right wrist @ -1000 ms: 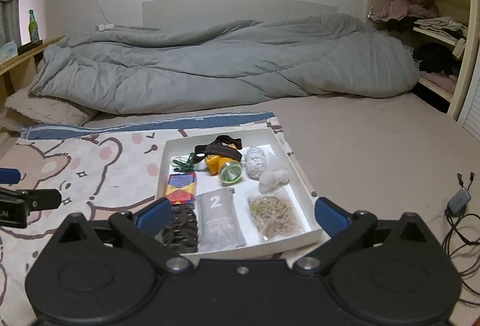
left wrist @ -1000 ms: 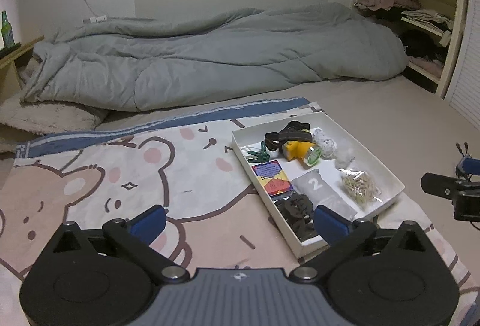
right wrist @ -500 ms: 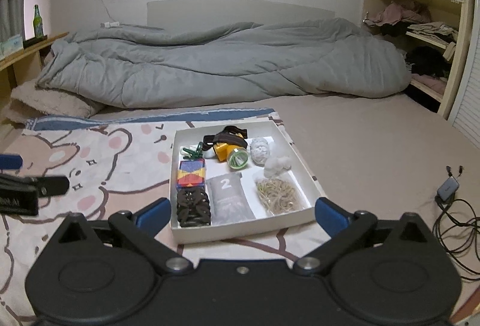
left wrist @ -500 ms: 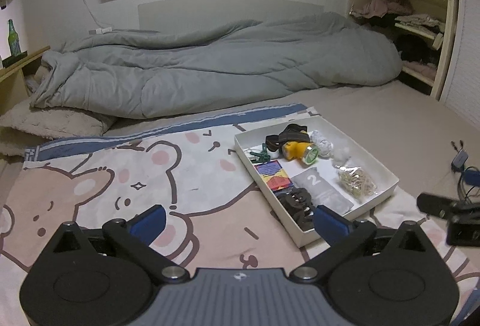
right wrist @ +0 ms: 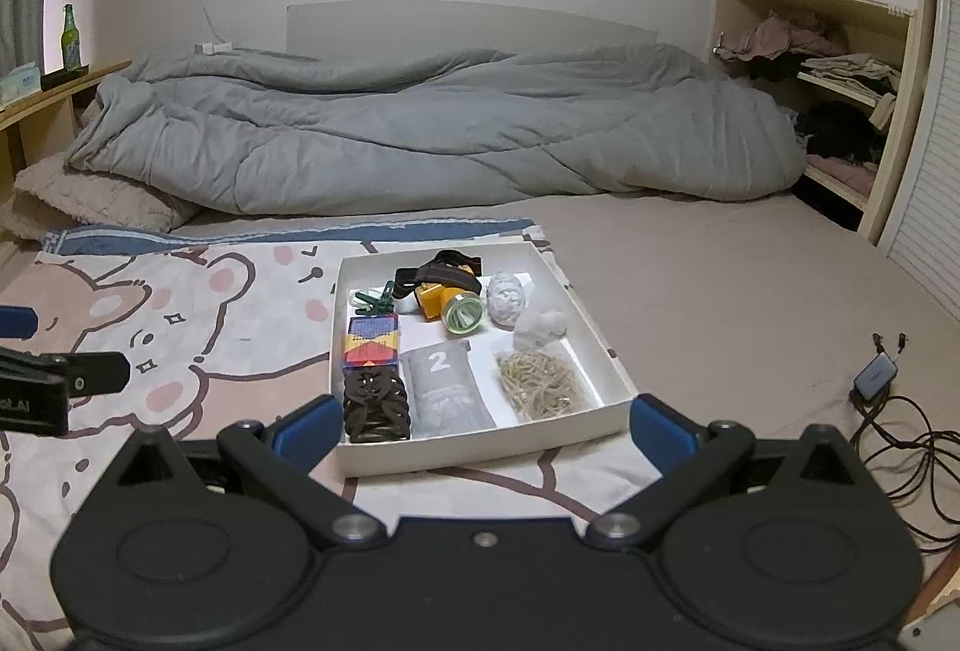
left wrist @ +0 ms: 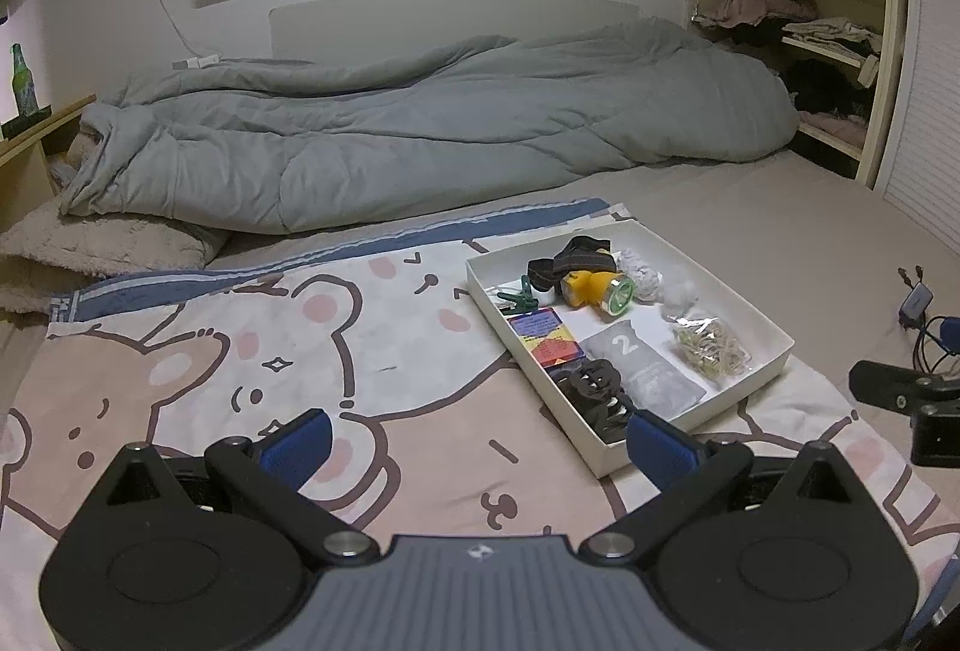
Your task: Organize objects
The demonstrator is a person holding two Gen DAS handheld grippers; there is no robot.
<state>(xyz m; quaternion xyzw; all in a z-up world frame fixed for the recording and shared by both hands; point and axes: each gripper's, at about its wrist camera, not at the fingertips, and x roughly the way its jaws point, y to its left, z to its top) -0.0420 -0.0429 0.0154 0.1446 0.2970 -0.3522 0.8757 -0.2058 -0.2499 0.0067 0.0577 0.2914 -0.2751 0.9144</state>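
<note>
left gripper held low over the bear-print blanket, jaws spread wide, nothing between them. white tray at about 1 o'clock from those jaws, its near corner just beside the right blue pad, apart from it.

right gripper likewise gaping and empty, aimed at the same tray, which sits at 12 o'clock, its near wall just beyond the gap between the pads.

inside the tray, seen from the right wrist: black hair clips at the near left corner, grey pouch marked 2 beside them toward 3 o'clock, bag of rubber bands further toward 3 o'clock. colourful box behind the clips, green clip behind that. yellow headlamp with dark strap in the far middle, white patterned bundle and cotton wad at its 3 o'clock side.

grey duvet heaped across the bed at 12 o'clock, well beyond the tray. cable and small adapter on the bare sheet at 3 o'clock of the right jaws. left gripper's finger visible at 9 o'clock in the right wrist view.
</note>
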